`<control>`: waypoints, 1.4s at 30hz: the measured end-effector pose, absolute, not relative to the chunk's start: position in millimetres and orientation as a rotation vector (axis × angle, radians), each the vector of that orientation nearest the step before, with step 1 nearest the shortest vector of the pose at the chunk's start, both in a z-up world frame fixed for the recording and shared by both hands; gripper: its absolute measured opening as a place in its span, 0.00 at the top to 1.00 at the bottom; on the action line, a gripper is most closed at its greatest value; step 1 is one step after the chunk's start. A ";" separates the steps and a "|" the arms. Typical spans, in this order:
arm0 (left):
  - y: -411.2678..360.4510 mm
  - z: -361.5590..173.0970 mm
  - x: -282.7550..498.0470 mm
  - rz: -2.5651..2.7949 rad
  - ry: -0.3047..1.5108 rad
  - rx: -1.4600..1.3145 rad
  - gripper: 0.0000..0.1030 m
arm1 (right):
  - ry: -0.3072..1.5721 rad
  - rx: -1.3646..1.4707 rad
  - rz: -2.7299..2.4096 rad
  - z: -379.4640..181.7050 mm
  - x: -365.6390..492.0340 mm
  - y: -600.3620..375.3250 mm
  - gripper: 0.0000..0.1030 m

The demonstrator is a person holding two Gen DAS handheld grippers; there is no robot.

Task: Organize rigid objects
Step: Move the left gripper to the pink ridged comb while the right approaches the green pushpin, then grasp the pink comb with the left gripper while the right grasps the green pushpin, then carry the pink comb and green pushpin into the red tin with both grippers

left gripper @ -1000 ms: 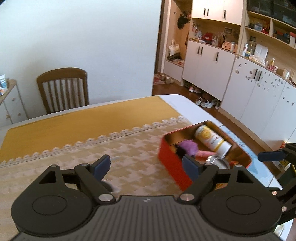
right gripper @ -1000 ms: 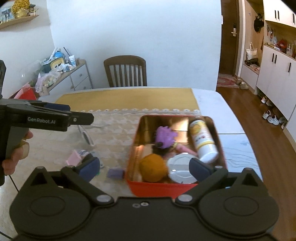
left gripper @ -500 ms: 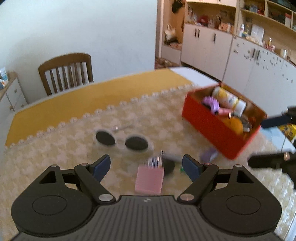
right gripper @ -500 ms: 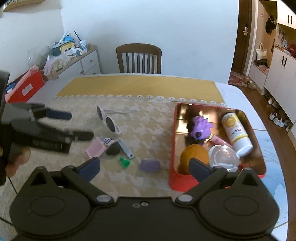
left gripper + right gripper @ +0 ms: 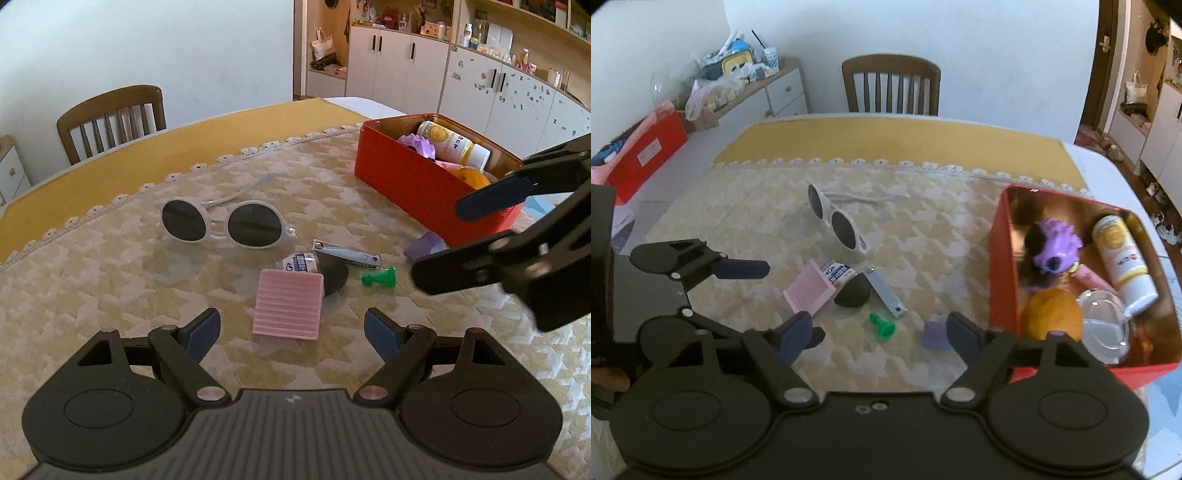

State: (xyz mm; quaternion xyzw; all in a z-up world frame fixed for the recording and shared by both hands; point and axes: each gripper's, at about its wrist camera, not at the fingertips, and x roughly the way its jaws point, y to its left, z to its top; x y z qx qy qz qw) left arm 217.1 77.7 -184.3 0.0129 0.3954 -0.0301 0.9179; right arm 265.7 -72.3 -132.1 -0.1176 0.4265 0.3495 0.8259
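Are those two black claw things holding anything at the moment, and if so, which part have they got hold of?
Nothing is held. The left gripper is open, with the ribbed pink block lying on the table ahead of it. The right gripper is open and empty too.

Bare tablecloth [image 5: 92, 280] left of pink ridged block [image 5: 287, 305], sunglasses [image 5: 221, 225] beyond, red tin [image 5: 413, 181] walling right, right gripper [image 5: 454, 243] crossing before it

red tin [image 5: 413, 177], white-framed sunglasses [image 5: 221, 221], pink ribbed case [image 5: 288, 304], green pawn [image 5: 378, 277]
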 end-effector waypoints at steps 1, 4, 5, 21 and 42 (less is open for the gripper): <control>78.2 -185.7 218.0 -0.061 0.809 0.029 0.17 | 0.913 -0.255 0.744 -135.0 267.2 -69.6 0.27; 80.0 -188.7 222.5 -0.064 0.804 0.026 0.17 | 0.936 -0.277 0.750 -143.1 271.5 -61.1 0.34; 80.1 -189.8 223.4 -0.067 0.802 0.025 0.18 | 0.943 -0.283 0.751 -145.8 272.4 -59.0 0.37; 84.8 -197.0 225.4 -0.080 0.793 0.020 0.46 | 1.030 -0.273 0.761 -165.7 287.4 -44.9 0.66; 77.7 -182.1 220.0 -0.062 0.807 0.011 0.61 | 0.956 -0.318 0.719 -152.4 274.7 -54.6 0.87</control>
